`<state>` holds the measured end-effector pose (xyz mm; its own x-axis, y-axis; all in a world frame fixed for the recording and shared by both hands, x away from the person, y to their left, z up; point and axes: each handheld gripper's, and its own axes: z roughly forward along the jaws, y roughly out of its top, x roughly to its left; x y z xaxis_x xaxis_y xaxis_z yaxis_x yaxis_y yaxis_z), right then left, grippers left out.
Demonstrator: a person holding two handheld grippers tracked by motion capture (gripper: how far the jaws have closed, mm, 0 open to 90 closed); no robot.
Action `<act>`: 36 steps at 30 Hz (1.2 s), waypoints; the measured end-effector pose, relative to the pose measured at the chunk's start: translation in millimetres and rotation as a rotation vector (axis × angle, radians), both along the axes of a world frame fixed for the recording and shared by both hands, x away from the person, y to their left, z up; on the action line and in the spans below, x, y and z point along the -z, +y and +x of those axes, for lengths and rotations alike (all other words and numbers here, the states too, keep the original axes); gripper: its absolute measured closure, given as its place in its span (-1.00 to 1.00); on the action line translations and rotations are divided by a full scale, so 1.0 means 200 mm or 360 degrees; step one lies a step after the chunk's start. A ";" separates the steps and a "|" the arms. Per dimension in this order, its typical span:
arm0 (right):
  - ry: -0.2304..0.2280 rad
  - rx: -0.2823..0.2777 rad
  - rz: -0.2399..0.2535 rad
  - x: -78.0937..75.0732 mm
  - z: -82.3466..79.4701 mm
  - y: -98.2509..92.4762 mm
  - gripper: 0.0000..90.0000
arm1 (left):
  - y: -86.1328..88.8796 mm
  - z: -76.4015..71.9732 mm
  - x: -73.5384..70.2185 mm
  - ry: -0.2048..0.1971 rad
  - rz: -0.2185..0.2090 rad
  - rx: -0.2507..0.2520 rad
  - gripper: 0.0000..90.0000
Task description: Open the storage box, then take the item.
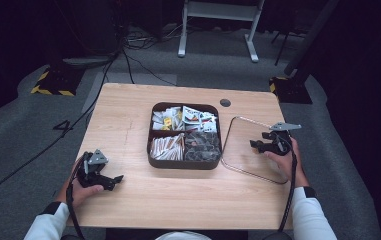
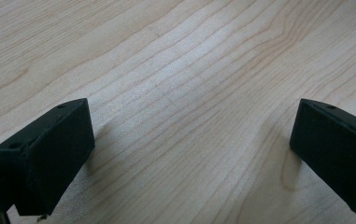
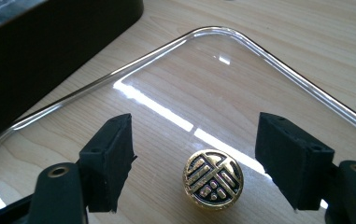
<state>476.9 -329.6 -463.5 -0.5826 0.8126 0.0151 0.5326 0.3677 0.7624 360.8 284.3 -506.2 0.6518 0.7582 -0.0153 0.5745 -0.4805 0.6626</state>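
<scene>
A dark square box [image 1: 184, 163] with four compartments of packets stands at the table's middle. Its clear lid [image 1: 248, 131] lies flat to the right of it, with a gold and black knob [image 3: 212, 178] at its centre. My right gripper [image 3: 194, 163] hovers over the lid [image 3: 241, 84], jaws apart on either side of the knob without touching it. In the high view the right gripper [image 1: 256, 145] points left toward the box. My left gripper [image 1: 115, 180] rests near the table's front left, open over bare wood [image 2: 189, 93].
The box's dark wall [image 3: 49, 56] stands just left of the lid. The wooden table [image 1: 128, 115] has a round cable hole [image 1: 225, 103] at the back. Cables and stand legs lie on the grey floor beyond.
</scene>
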 end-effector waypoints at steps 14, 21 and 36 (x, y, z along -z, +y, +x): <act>-0.0111 -0.0088 0.0038 -0.15 -0.03 0.10 -0.32 | 0.00 0.01 0.00 0.0002 -0.0004 0.0007 -1.00; -0.0150 -0.0166 0.0007 -0.20 -0.02 0.21 -0.30 | 0.00 0.01 0.00 0.0002 -0.0004 0.0007 -1.00; -0.0195 -0.0336 -0.0030 -0.28 0.02 0.48 -0.29 | 0.00 0.00 0.00 0.0004 -0.0002 -0.0005 -1.00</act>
